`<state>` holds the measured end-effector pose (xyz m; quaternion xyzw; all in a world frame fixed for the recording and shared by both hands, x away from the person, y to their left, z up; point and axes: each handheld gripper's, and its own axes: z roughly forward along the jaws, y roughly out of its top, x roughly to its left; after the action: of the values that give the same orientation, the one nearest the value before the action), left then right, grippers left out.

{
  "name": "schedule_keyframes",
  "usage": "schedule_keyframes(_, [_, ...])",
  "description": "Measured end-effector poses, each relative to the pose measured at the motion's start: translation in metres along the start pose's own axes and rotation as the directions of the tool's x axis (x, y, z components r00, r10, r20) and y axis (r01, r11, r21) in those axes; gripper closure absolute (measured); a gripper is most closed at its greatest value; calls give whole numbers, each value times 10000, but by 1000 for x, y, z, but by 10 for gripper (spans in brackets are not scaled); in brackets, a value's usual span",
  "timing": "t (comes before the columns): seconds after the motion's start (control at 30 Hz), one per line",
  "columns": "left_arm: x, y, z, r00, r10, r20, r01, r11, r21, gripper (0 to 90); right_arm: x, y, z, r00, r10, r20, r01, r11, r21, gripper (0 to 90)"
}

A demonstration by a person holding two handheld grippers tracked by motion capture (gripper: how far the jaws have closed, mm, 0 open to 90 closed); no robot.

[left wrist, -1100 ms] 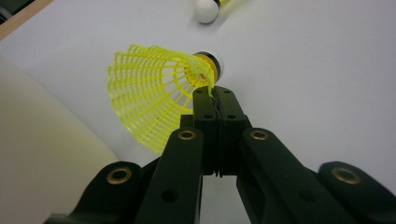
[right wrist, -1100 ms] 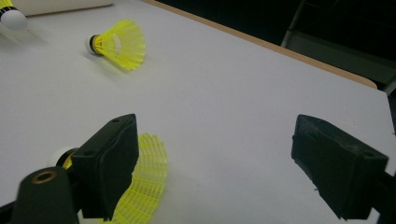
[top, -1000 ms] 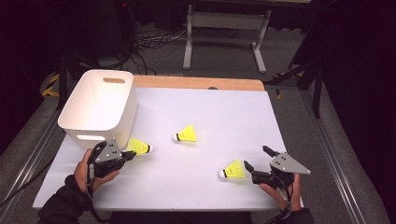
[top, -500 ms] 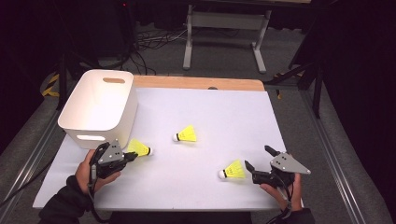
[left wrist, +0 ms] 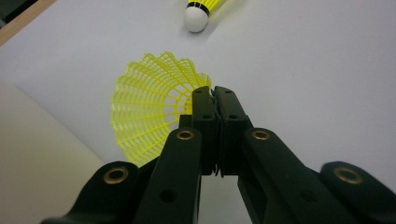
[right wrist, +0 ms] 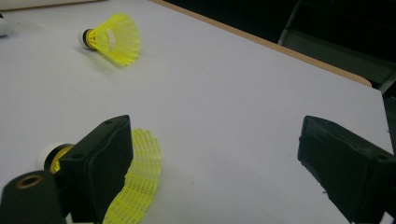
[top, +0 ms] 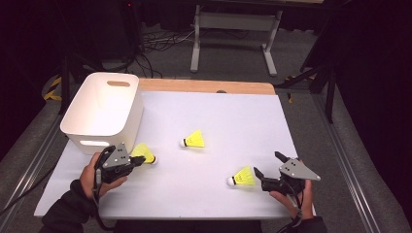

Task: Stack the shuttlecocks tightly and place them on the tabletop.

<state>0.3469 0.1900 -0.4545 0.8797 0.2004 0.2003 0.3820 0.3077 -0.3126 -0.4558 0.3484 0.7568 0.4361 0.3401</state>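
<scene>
While the left gripper (top: 137,160) has its jaws pressed together on the skirt rim of a yellow shuttlecock (left wrist: 149,109) beside the white bin (top: 104,109), the right gripper (top: 267,171) stands wide open, a second shuttlecock (right wrist: 135,179) lying just outside its left jaw, untouched.

A white bin (top: 99,112) sits at the table's far left corner, a handle slot cut in its far wall. The white table top (top: 233,116) runs to a wooden far edge — beyond it, a grey metal frame (top: 233,29) and loose cables (top: 150,43) on the dark floor.
</scene>
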Motion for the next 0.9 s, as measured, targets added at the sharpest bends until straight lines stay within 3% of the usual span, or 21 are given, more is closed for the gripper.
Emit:
schedule_keyframes(0.17, [-5,13,8,9982,551,220,-557,9981,277,879,-1,0,-1,10000,5,55,-5,10000,-17,115])
schedule_keyframes(0.53, [-7,33,20,9952,894,400,-911,9950,421,866,-4,0,-4,9999,92,116,-91,9999,-108,114])
schedule_keyframes(0.63, [-9,41,27,9907,1214,615,-1239,9915,396,829,-4,0,-4,9999,70,116,-69,10000,-66,114])
schedule_keyframes(0.9, [-14,63,49,9801,1706,1014,-1767,9827,548,854,-3,0,-3,9999,85,125,-85,10000,-35,118])
